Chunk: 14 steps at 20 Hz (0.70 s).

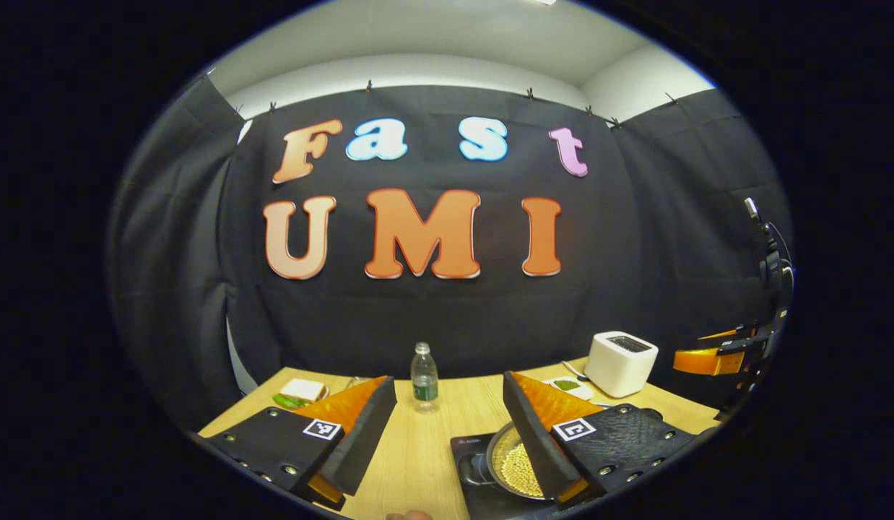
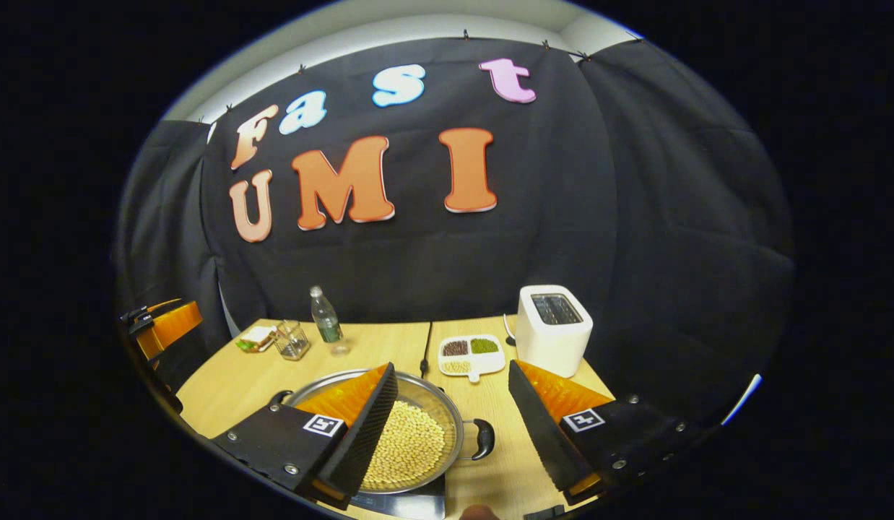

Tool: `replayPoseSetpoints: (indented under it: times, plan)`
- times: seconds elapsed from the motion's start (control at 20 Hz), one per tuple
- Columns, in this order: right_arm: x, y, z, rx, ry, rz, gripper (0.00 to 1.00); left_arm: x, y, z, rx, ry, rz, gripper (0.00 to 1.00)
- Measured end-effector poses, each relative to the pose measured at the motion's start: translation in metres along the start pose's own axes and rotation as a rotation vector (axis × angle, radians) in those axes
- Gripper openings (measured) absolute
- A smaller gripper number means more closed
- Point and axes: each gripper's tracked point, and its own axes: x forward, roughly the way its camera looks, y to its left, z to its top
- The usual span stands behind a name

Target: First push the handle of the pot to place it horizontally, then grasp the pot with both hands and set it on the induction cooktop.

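The steel pot (image 2: 418,404), full of pale beans, sits on the black induction cooktop (image 2: 411,507). One black side handle (image 2: 483,439) points right and the other (image 2: 277,397) points left. My right gripper (image 2: 451,366) is open above the pot's right half, with its left finger over the beans and its right finger beyond the handle. In the left gripper view the pot (image 1: 515,466) and cooktop (image 1: 467,451) lie low right. My left gripper (image 1: 447,378) is open above the table, its right finger covering part of the pot. Neither gripper holds anything.
On the wooden table (image 2: 223,383) stand a white toaster (image 2: 554,328), a divided dish of beans (image 2: 470,355), a water bottle (image 2: 326,315), a glass jar (image 2: 293,339) and a sandwich (image 2: 258,336). A black cable (image 2: 425,347) runs toward the back.
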Motion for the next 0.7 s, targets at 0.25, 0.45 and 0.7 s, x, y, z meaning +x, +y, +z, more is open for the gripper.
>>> replayPoseSetpoints:
  times: [0.25, 0.45, 0.7]
  plan:
    - [-0.050, 0.004, 0.069, -0.012, -0.151, -0.006, 0.95, -0.045, 0.030, 0.064, -0.086, -0.068, 0.013, 0.90]
    - [-0.077, 0.000, 0.096, -0.030, -0.223, -0.049, 0.95, -0.084, 0.073, 0.115, -0.029, -0.164, 0.131, 0.90]
    - [-0.101, 0.009, 0.103, 0.016, -0.251, -0.022, 0.95, -0.120, 0.076, 0.130, -0.036, -0.199, 0.136, 0.89]
